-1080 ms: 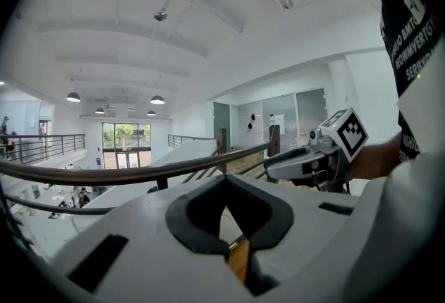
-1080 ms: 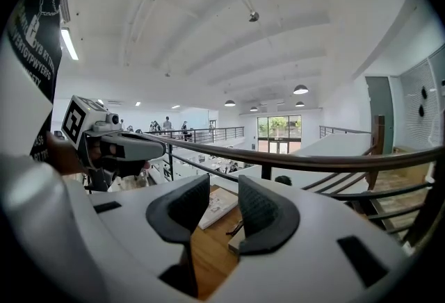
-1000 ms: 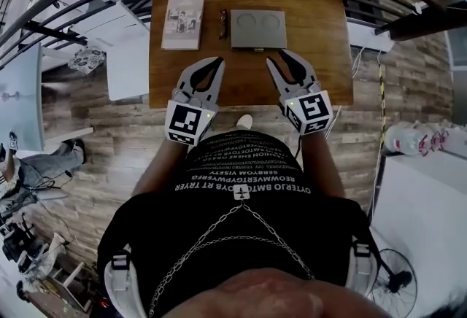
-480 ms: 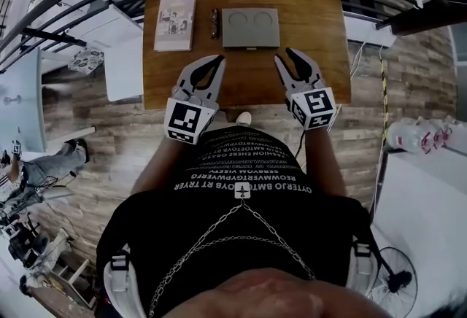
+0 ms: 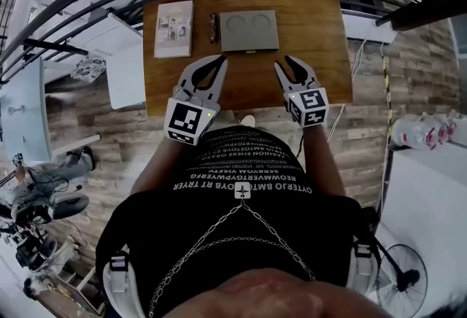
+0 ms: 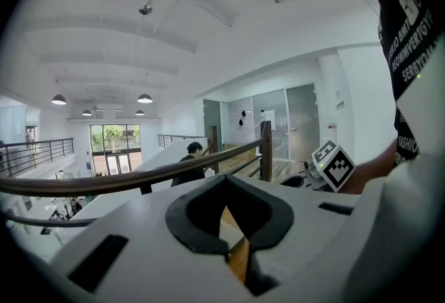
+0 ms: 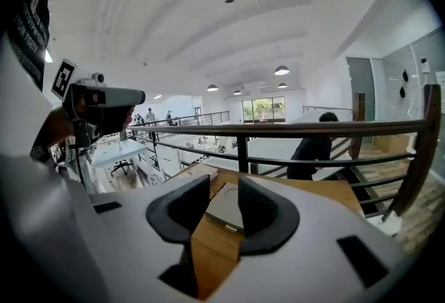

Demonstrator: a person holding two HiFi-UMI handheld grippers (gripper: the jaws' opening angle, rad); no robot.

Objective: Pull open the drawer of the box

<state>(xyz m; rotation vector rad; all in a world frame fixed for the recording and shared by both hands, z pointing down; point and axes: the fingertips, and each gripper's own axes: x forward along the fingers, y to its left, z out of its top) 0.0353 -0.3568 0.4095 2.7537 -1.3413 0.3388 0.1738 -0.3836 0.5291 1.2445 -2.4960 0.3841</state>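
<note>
Head view, box: grey box [image 5: 249, 30] at the middle of the desk's [image 5: 321, 54] far edge, drawer shut.
Head view, right gripper: right gripper [image 5: 284, 63] sits slightly further back from the box than a second ago, not touching it.
Head view, left gripper: left gripper [image 5: 221, 60] is about where it was.
Left gripper view: jaw tips meet, nothing held.
Right gripper view: jaws partly apart and empty, with the box [image 7: 226, 215] beyond them.

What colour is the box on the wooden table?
The box is grey; the head view shows it best.
</note>
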